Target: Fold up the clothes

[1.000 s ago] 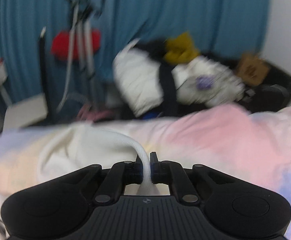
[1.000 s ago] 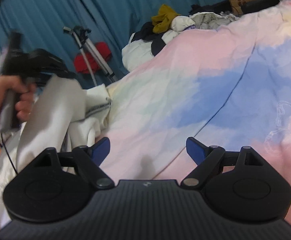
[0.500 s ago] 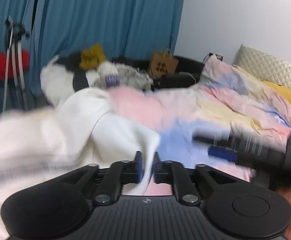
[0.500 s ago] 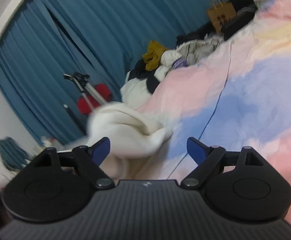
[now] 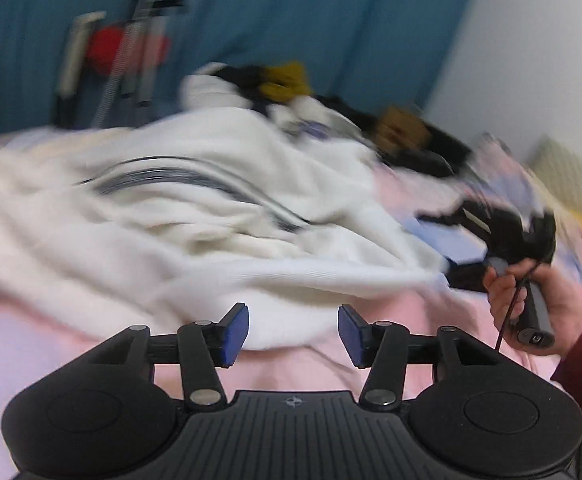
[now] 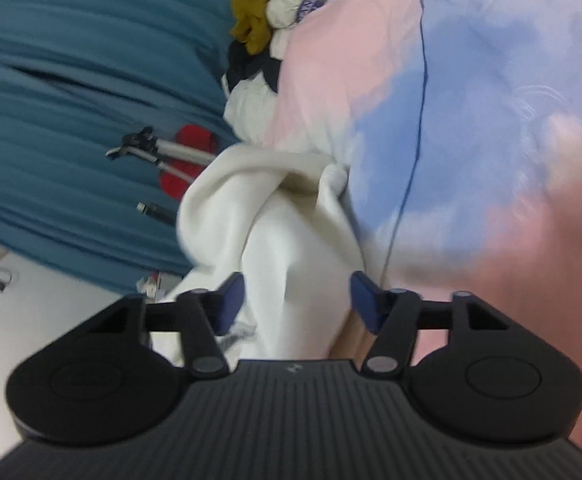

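Note:
A white garment with dark stripes (image 5: 179,216) lies crumpled on the pastel pink and blue bedspread (image 5: 299,364). My left gripper (image 5: 293,334) is open and empty, just in front of the garment's near edge. My right gripper (image 6: 296,300) is open, its jaws on either side of a fold of the same white garment (image 6: 291,248) without closing on it. The right gripper and the hand holding it also show at the right of the left wrist view (image 5: 523,256), at the garment's far end. Both views are blurred by motion.
A pile of other clothes, white, black and mustard (image 5: 275,84), lies at the far end of the bed. A tripod with a red object (image 5: 131,48) stands before the blue curtain (image 6: 71,60). A brown paper bag (image 5: 403,128) sits behind the pile.
My left gripper has opened and let go of the white garment, which has dropped onto the bed. My right gripper has rolled sideways and moved over a fold of the garment.

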`<state>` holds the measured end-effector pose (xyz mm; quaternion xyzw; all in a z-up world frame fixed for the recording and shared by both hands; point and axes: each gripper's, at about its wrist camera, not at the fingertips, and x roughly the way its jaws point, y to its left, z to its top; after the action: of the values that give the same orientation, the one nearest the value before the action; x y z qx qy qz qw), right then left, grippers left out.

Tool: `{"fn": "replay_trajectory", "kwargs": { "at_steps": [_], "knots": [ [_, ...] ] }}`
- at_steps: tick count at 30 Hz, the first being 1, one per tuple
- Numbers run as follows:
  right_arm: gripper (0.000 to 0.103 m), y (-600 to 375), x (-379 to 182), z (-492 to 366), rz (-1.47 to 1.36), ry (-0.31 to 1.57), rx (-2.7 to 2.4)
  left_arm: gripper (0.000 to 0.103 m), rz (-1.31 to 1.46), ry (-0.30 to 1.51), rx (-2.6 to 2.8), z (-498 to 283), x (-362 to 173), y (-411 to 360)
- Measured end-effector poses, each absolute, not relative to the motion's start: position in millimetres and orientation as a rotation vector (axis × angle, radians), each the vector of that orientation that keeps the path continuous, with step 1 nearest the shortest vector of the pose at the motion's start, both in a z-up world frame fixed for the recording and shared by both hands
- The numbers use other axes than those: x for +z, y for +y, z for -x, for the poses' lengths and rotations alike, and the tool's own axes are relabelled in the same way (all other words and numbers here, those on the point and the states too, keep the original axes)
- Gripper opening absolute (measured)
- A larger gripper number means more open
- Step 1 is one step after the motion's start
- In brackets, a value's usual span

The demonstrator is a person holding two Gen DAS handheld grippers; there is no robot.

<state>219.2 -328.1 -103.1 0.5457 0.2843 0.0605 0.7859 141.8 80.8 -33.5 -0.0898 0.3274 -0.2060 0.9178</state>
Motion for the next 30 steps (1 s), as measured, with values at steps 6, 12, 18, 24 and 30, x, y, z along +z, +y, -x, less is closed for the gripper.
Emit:
{"fn": "replay_trajectory", "kwargs": {
  "at_steps": [6,12,18,24,30],
  "knots": [
    [0.052,-320.1,-124.1,-286.2,-1.076,0.650,0.131,0.056,0.510,0.660,-0.271,-166.5,-52.8,141.8],
    [0.024,-310.6,-145.0,-318.5,-0.996,0.630,0.164,0.060,0.638,0.629,-0.225,-196.7,-65.2,166.9],
    [0.005,-308.6,-108.1,-301.6,-0.911,0.460,0.077,0.059,0.726,0.609,-0.185,-214.0,-76.9,183.0],
    [0.005,-350.4,-22.9,-233.3,-0.816,0.060,-0.089,0.059,0.744,0.552,-0.172,-204.3,-66.2,192.1],
    [0.005,-407.5,-43.0,-171.0,-0.819,0.063,-0.434,0.061,0.772,0.529,-0.149,-192.9,-55.2,205.3]
  ]
}}
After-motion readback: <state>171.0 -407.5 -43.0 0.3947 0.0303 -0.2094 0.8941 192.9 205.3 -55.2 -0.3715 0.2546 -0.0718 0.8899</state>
